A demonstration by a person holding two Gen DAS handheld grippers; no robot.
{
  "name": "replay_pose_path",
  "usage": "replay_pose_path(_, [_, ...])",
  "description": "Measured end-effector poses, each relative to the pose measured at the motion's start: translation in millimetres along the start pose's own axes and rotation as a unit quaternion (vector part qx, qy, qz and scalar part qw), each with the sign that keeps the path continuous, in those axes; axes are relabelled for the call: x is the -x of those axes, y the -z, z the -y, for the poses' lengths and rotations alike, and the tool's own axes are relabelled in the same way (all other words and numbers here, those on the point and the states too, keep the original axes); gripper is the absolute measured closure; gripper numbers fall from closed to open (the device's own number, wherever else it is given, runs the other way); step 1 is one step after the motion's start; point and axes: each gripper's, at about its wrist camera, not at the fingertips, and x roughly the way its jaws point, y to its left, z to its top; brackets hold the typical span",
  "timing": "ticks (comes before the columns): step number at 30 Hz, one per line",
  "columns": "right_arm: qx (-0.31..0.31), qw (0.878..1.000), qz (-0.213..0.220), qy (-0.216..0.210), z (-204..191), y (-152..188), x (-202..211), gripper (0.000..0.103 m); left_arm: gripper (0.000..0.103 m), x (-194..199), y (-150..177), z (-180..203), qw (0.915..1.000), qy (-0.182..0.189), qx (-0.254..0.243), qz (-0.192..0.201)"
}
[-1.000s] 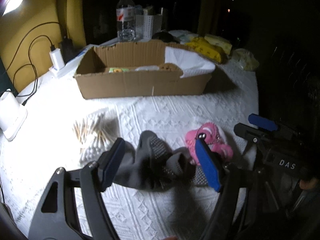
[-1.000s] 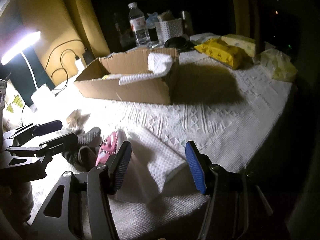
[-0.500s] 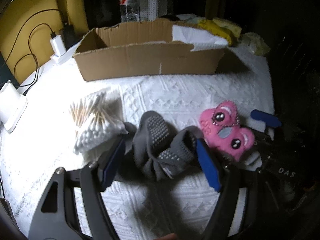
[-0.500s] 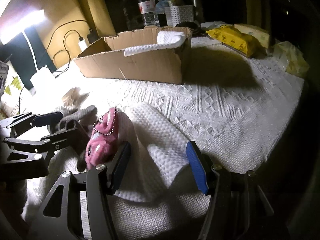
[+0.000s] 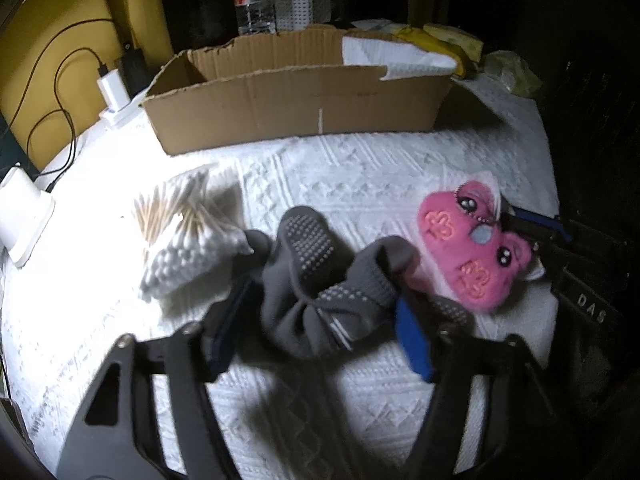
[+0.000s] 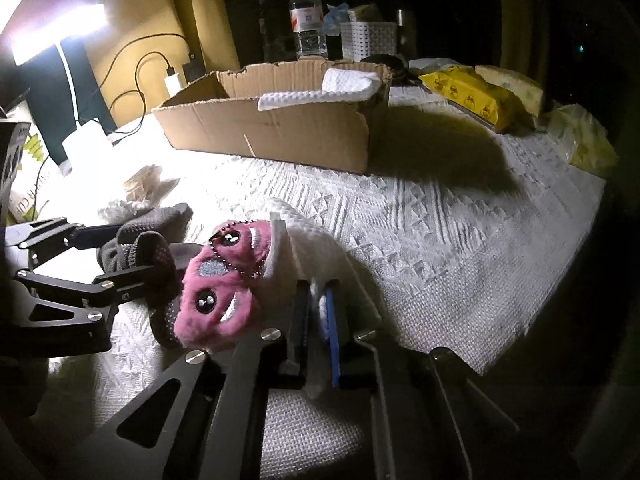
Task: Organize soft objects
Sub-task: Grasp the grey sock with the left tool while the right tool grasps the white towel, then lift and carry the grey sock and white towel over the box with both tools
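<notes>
Right gripper point(image 6: 318, 320): jaws closing, pinching a fold of the white waffle-weave cloth point(image 6: 316, 248); the pink plush toy with bead chain point(image 6: 224, 284) rides on that cloth, so lifting the cloth would likely carry it along. Left gripper point(image 5: 320, 320): jaws closing around the bunched grey grip-dotted socks point(image 5: 316, 280); whether its pads have reached the fabric cannot be told. Both bundles lie on the white textured bedspread point(image 5: 360, 184), short of the open brown cardboard box point(image 5: 296, 104), apparently the destination, which already holds a white folded towel point(image 6: 316, 94).
</notes>
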Motion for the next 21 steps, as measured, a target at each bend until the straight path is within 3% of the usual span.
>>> replay_pose_path(4, [-0.004, 1.0, 0.017, 0.004, 4, -5, 12, 0.096, 0.061, 7, -2, 2, 0.9999, 0.008, -0.003, 0.009])
replay_pose_path(9, [-0.011, 0.999, 0.036, 0.005, 9, -15, 26, 0.097, 0.068, 14, -4, 2, 0.9996, 0.022, 0.001, 0.015])
replay_pose_path(21, [-0.006, 0.998, 0.062, 0.004, 8, -32, 46, 0.096, 0.074, 36, -9, 2, 0.9982, 0.046, 0.005, 0.039])
